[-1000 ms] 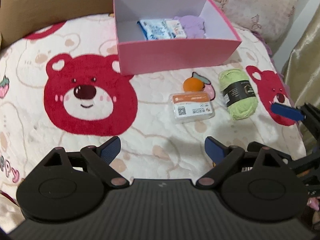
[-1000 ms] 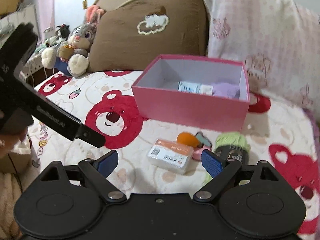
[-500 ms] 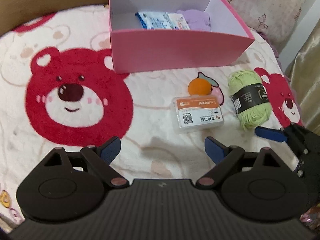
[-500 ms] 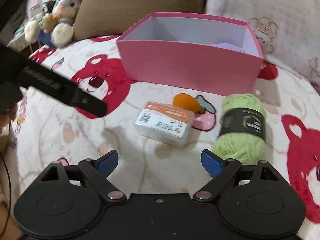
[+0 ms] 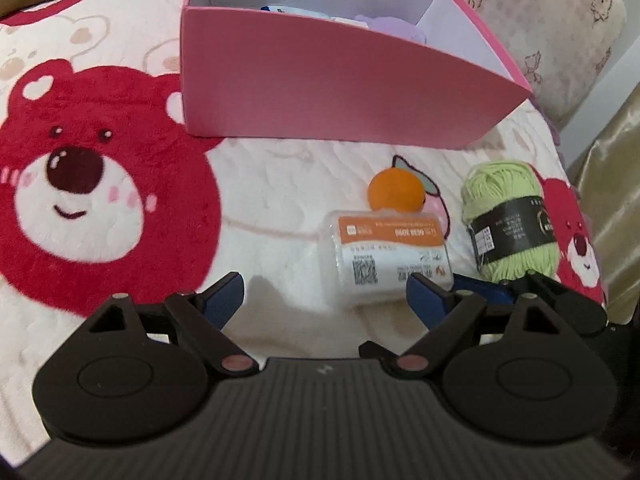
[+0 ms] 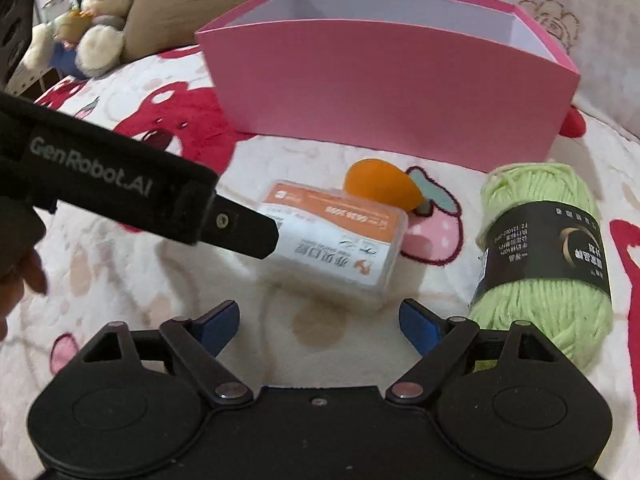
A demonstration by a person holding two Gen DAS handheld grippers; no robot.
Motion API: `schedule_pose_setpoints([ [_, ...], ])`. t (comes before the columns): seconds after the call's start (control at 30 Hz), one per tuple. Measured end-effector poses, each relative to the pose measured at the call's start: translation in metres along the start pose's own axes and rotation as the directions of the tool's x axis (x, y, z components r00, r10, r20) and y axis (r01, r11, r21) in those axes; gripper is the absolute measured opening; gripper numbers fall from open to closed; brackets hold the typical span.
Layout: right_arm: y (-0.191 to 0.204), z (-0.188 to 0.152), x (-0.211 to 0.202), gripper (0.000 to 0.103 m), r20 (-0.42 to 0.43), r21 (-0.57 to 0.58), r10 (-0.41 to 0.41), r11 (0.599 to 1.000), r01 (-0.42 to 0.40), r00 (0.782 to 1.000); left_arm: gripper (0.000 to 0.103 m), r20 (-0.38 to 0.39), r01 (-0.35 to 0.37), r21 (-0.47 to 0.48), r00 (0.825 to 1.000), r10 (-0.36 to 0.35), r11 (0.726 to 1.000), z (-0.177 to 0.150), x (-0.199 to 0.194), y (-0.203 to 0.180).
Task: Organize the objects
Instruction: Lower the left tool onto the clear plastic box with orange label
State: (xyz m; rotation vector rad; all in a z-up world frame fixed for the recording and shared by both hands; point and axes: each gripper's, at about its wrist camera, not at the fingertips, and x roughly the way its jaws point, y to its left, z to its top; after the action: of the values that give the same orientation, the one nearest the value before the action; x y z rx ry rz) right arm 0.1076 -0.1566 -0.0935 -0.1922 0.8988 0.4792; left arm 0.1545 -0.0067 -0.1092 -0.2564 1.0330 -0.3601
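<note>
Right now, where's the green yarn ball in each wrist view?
Left wrist: green yarn ball right of centre, beside the clear card box.
Right wrist: green yarn ball at right, just past the right finger.
Shared landmark: pink box behind it in both.

We see orange ball (image 5: pixel 396 190), clear labelled box (image 5: pixel 390 258), green yarn skein (image 5: pixel 508 220) lying on blanket (image 5: pixel 280 184) before pink box (image 5: pixel 328 88).

Pink box (image 5: pixel 340 92) wall hides most contents; top rim cut off.
</note>
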Motion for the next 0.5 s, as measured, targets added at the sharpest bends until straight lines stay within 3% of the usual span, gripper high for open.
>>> schedule_pose_setpoints([
  [0.13,0.0,0.001,0.0,0.089,0.041,-0.014,0.019,1.0,-0.018,0.999,0.065,0.019,0.034,-0.006,0.999,-0.034,0.999,-0.001,0.008,0.004],
  [0.2,-0.001,0.001,0.002,0.09,0.041,-0.002,0.034,0.999,-0.034,0.999,0.061,0.03,0.056,-0.014,0.998,-0.056,0.998,-0.002,0.011,0.006],
  [0.37,0.0,-0.002,0.006,0.09,0.059,-0.008,0.018,1.0,-0.018,0.998,0.036,0.04,0.158,-0.064,0.987,-0.155,0.985,-0.002,0.014,0.013],
  [0.5,0.002,-0.002,0.006,0.091,0.055,-0.009,0.005,1.0,-0.004,0.998,0.035,0.025,0.16,-0.087,0.987,-0.158,0.983,-0.004,0.01,0.013],
])
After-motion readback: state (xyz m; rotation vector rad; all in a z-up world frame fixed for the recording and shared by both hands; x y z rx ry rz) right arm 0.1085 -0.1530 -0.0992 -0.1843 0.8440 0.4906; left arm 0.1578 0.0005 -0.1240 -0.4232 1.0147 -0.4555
